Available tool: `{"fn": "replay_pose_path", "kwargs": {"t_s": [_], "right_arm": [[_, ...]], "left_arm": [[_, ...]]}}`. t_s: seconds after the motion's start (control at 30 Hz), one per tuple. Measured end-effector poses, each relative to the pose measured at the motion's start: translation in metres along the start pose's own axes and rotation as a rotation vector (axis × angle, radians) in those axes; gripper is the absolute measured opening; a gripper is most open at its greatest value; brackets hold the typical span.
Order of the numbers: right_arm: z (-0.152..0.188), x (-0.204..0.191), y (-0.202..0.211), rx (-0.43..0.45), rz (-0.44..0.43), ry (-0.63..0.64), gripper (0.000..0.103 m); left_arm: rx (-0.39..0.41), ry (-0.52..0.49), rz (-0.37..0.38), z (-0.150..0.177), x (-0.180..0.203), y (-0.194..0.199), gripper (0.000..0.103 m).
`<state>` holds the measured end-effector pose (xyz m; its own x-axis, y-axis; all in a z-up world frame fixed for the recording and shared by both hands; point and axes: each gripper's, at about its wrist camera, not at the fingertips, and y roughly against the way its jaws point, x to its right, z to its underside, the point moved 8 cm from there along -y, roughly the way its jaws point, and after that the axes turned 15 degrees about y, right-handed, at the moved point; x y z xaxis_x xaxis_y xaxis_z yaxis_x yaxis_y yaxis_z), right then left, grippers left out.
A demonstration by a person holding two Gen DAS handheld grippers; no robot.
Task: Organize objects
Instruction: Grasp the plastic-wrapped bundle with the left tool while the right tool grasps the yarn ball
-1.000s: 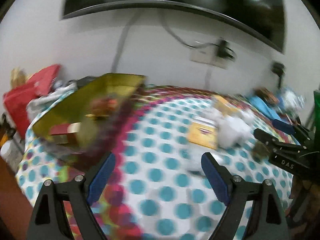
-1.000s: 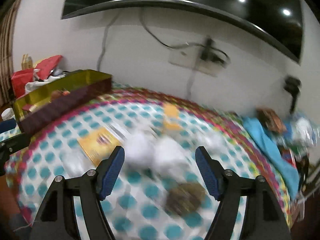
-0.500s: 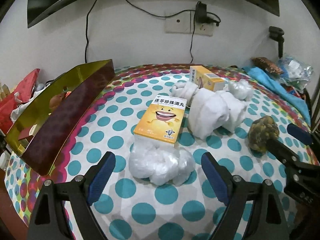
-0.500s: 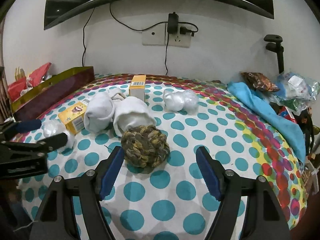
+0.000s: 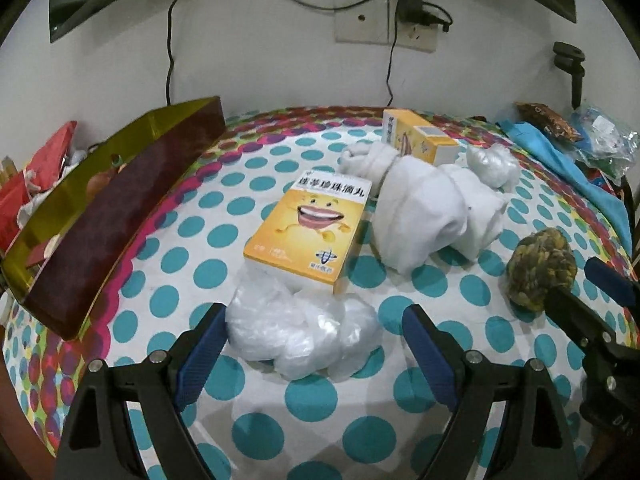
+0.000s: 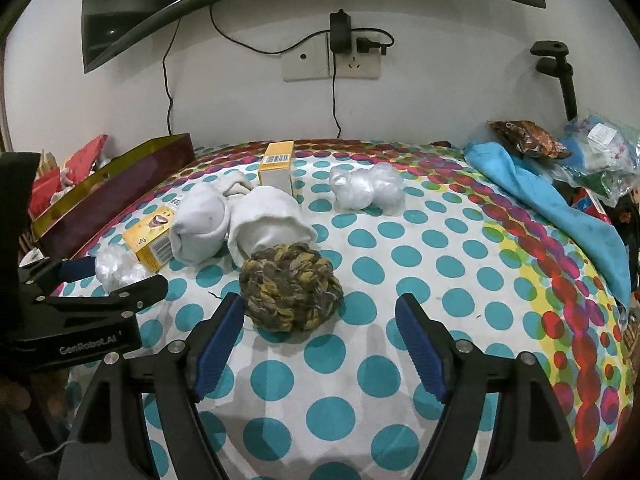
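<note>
Crinkled clear plastic, a wadded bag (image 5: 300,332), is lying between the fingers of the left gripper (image 5: 312,344), whose jaws have just been closing; whether the left pad is touching it is hard to make out, and the right pad is standing clear. Half of the bag's far edge is tucking under the yellow box (image 5: 310,234) with the smiling face. White rolled socks (image 5: 424,216) are hiding the lower part of a second yellow box (image 5: 416,136) behind them. A gold-lined tray (image 5: 112,216) is sitting at the cloth's left edge, its contents mostly cut off by its wall.

Right gripper (image 6: 320,344): jaws have just been opening, nothing gripped, the knotted yarn ball (image 6: 292,288) sitting just ahead between the tips, near the left pad. A second plastic wad (image 6: 366,188) is lying beyond, apart. Blue cloth (image 6: 552,204) is bunching along the right side of the dotted tablecloth (image 6: 420,264).
</note>
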<state>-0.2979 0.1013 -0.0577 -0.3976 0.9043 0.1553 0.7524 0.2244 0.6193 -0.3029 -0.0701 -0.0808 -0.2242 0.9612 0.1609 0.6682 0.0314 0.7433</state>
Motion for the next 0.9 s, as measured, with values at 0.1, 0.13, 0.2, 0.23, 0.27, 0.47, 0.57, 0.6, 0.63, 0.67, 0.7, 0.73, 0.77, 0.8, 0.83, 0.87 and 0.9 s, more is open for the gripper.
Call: {"fn": "replay_pose_path", "kwargs": {"t_s": [0.1, 0.13, 0.2, 0.23, 0.27, 0.47, 0.57, 0.6, 0.63, 0.67, 0.7, 0.73, 0.77, 0.8, 0.83, 0.87, 0.9], "right_arm": [[0.000, -0.002, -0.002, -0.012, 0.002, 0.011, 0.077], [0.000, -0.002, -0.003, -0.018, 0.002, 0.014, 0.077], [0.001, -0.002, -0.004, -0.024, 0.005, 0.019, 0.077], [0.001, -0.003, -0.004, -0.026, 0.004, 0.022, 0.077], [0.000, -0.003, -0.004, -0.027, 0.004, 0.027, 0.077], [0.001, -0.006, -0.007, -0.042, 0.018, 0.043, 0.077], [0.001, -0.004, -0.007, -0.048, 0.009, 0.029, 0.077], [0.001, -0.003, -0.008, -0.049, 0.007, 0.024, 0.077], [0.001, -0.003, -0.008, -0.049, 0.002, 0.018, 0.077], [0.000, -0.003, -0.009, -0.048, -0.010, 0.012, 0.077], [-0.001, -0.004, -0.009, -0.049, -0.015, 0.012, 0.077], [-0.003, -0.005, -0.010, -0.052, -0.013, 0.017, 0.077], [-0.006, -0.006, -0.011, -0.057, -0.004, 0.026, 0.077], [-0.009, -0.008, -0.011, -0.058, -0.003, 0.032, 0.077], [-0.014, -0.011, -0.013, -0.055, -0.013, 0.039, 0.077], [-0.018, -0.014, -0.015, -0.059, -0.019, 0.054, 0.077], [-0.019, -0.016, -0.020, -0.077, -0.008, 0.075, 0.076]], "left_arm": [[-0.001, 0.011, 0.007, 0.000, -0.002, 0.001, 0.069], [-0.005, 0.020, 0.016, 0.001, -0.003, 0.002, 0.067], [-0.011, 0.023, 0.028, 0.003, -0.002, 0.005, 0.063], [-0.005, 0.015, 0.021, 0.003, -0.002, 0.007, 0.063], [0.004, 0.007, 0.009, 0.004, -0.003, 0.009, 0.062], [0.022, 0.001, -0.001, 0.008, -0.003, 0.020, 0.058], [0.040, -0.024, -0.006, 0.011, -0.001, 0.030, 0.058], [0.045, -0.032, -0.007, 0.012, -0.001, 0.034, 0.058], [0.050, -0.040, -0.007, 0.015, 0.000, 0.037, 0.058], [0.057, -0.046, -0.007, 0.017, 0.000, 0.041, 0.058], [0.062, -0.049, -0.006, 0.019, -0.001, 0.045, 0.058], [0.065, -0.046, 0.000, 0.021, -0.003, 0.049, 0.058], [0.066, -0.040, 0.005, 0.023, -0.005, 0.052, 0.058], [0.068, -0.027, 0.013, 0.024, -0.008, 0.056, 0.058], [0.070, -0.014, 0.021, 0.026, -0.011, 0.059, 0.058], [0.072, -0.004, 0.022, 0.026, -0.014, 0.061, 0.058], [0.075, 0.010, 0.023, 0.026, -0.018, 0.063, 0.058]]}}
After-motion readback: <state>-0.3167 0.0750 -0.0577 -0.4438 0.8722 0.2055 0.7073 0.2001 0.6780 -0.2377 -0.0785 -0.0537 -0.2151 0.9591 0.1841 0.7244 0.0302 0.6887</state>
